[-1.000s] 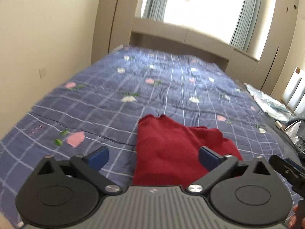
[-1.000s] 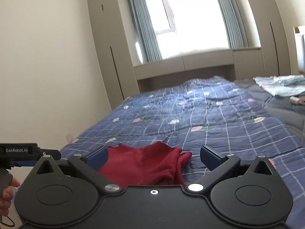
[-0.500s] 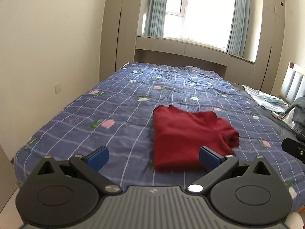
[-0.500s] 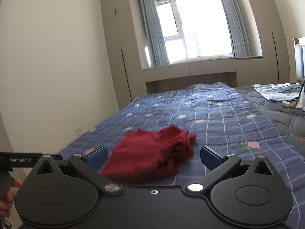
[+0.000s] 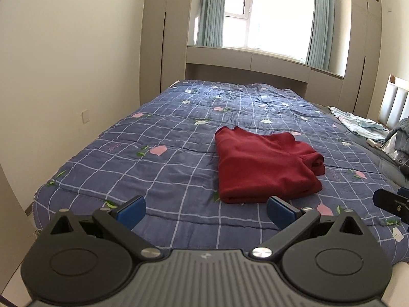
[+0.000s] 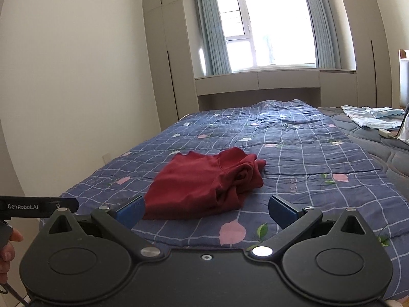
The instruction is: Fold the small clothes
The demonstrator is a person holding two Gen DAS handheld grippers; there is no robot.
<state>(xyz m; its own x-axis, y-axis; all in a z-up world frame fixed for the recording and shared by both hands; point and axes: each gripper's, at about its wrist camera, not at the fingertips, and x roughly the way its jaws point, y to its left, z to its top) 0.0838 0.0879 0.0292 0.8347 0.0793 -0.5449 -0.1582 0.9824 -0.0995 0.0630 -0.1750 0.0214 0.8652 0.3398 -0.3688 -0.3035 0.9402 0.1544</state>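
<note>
A dark red garment (image 5: 263,166) lies folded in a rough rectangle on the blue checked quilt (image 5: 166,168), with a bunched roll at its right end. It also shows in the right wrist view (image 6: 204,184). My left gripper (image 5: 205,211) is open and empty, held back near the bed's front edge, short of the garment. My right gripper (image 6: 205,211) is open and empty, also back from the garment, to its right. The other gripper's body shows at the right edge of the left view (image 5: 391,202) and the left edge of the right view (image 6: 38,206).
A pale blue cloth (image 6: 370,115) and grey bedding lie at the bed's far right. A wall (image 5: 64,76) runs along the left, with wardrobes and a window bench (image 6: 276,79) beyond the bed's far end.
Both grippers have pulled back and up from the red garment, which now lies folded on the quilt farther from the fingers. Both stayed open.
</note>
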